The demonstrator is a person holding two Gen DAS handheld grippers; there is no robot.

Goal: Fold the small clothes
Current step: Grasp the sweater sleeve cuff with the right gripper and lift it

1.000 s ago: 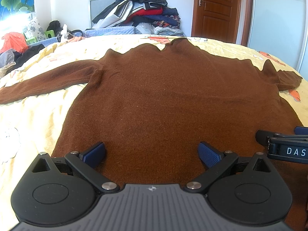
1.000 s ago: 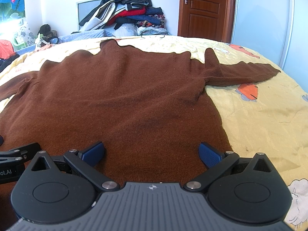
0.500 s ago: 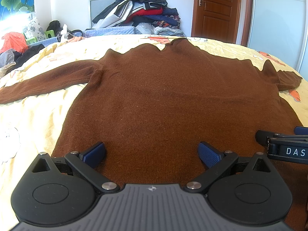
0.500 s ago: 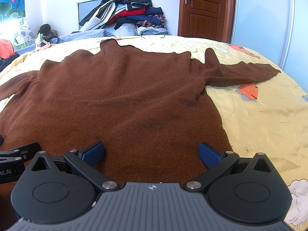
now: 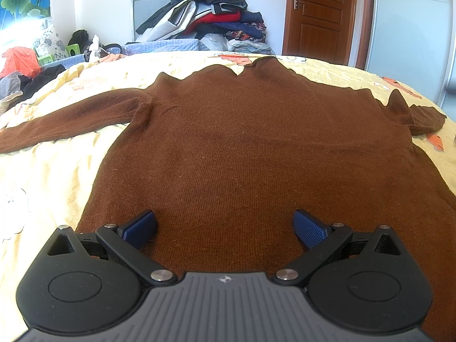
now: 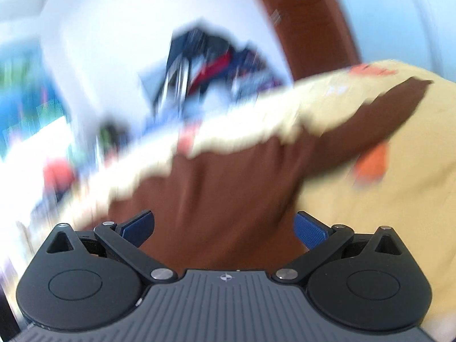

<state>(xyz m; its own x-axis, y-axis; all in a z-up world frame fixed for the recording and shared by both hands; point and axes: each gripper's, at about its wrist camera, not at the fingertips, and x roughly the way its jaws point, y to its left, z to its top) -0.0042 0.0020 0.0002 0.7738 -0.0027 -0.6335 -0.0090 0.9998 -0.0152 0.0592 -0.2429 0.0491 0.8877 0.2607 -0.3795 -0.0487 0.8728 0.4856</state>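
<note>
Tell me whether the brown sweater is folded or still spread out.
Spread out. In the left wrist view the brown sweater lies flat on the yellow bedspread, both sleeves stretched sideways, no fold started.

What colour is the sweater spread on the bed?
Plain dark brown sweater; clearest in the left wrist view.

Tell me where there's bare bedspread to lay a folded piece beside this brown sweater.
Bare yellow bedspread lies below the left sleeve, beside the brown sweater. Crowded: loose clothes at the far-left edge, the clothes pile behind.
</note>
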